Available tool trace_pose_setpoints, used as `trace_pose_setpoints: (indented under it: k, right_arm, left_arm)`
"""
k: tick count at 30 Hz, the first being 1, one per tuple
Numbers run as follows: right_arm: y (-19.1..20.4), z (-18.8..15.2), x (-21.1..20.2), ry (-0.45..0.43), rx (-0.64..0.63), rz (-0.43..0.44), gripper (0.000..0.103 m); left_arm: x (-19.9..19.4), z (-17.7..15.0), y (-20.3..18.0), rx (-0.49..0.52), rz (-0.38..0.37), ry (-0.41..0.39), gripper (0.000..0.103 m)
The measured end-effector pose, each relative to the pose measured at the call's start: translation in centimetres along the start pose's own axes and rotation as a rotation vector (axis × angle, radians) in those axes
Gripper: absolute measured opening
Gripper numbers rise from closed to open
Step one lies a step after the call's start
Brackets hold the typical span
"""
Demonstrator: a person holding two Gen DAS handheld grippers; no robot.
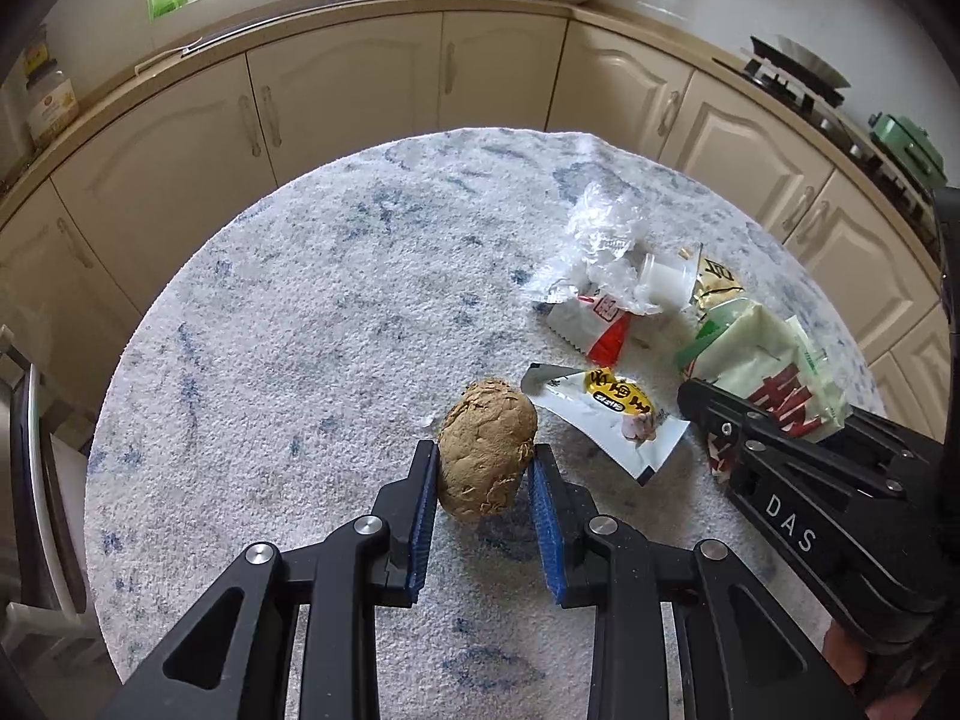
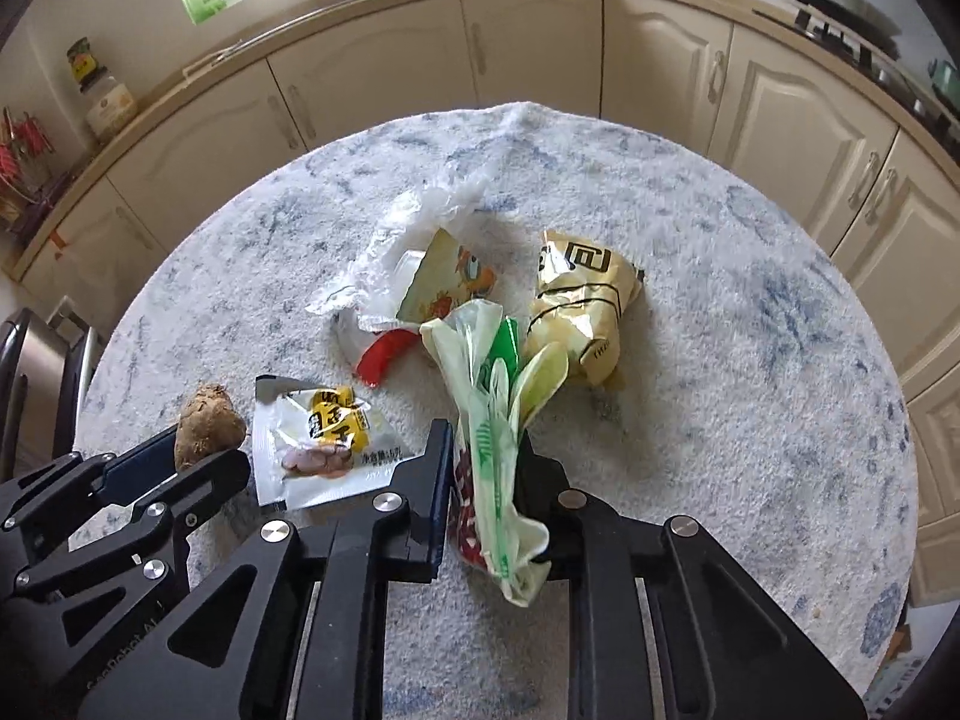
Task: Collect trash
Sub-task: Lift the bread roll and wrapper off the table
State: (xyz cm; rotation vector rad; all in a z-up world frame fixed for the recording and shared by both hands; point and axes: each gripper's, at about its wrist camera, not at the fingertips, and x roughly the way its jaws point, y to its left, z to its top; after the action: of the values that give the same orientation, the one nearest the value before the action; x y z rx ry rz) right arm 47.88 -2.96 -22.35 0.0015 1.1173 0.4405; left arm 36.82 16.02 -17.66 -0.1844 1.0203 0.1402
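Left gripper [image 1: 485,462] is clamped on a brown, lumpy root, probably a taro or sweet potato [image 1: 487,449]. The blue pads [image 1: 423,516] press its two sides about mid-height. Its lower end looks to be at or just above the desk [image 1: 270,330]; contact isn't clear. The grip across the short axis makes sense: it's the widest firm section, so the root shouldn't roll out.

Right gripper [image 2: 483,450] is closed on a pale green plastic bag [image 2: 492,414]. The film is bunched between the jaws, with the neck fanning out above and a red-printed tail hanging below. Pinching the gathered part likely keeps the loose film from slipping, and the bag may be meant as the trash collector.

Remaining trash is on the desk, clustered ahead of the right gripper:
- White-and-yellow snack packet [image 2: 324,444], flat, between the two grippers, just beside the root.
- Crumpled clear film [image 2: 414,228] over a white-and-red wrapper [image 2: 384,354] and a printed carton-like piece [image 2: 450,282].
- Yellow crinkled bag [image 2: 582,300], touching the green bag's fanned top in the right wrist view.

My read: early in the task, both grippers loaded, most of the pile untouched. Risk: thin film tearing or sliding out of the right jaws.
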Motion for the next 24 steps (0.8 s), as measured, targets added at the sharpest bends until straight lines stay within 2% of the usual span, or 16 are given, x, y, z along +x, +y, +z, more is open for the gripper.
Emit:
trace_pose_setpoints:
  k: [8, 24]
  right_arm:
    - [-0.4, -0.9, -1.9, -0.009, 0.014, 0.009, 0.015]
    - [-2.0, -5.0, -9.6, -0.099, 0.058, -0.023, 0.015]
  left_arm:
    - [0.1, 0.2, 0.2, -0.010, 0.011, 0.004, 0.026]
    - [-6.7, -3.0, -3.5, 0.075, -0.023, -0.083, 0.026]
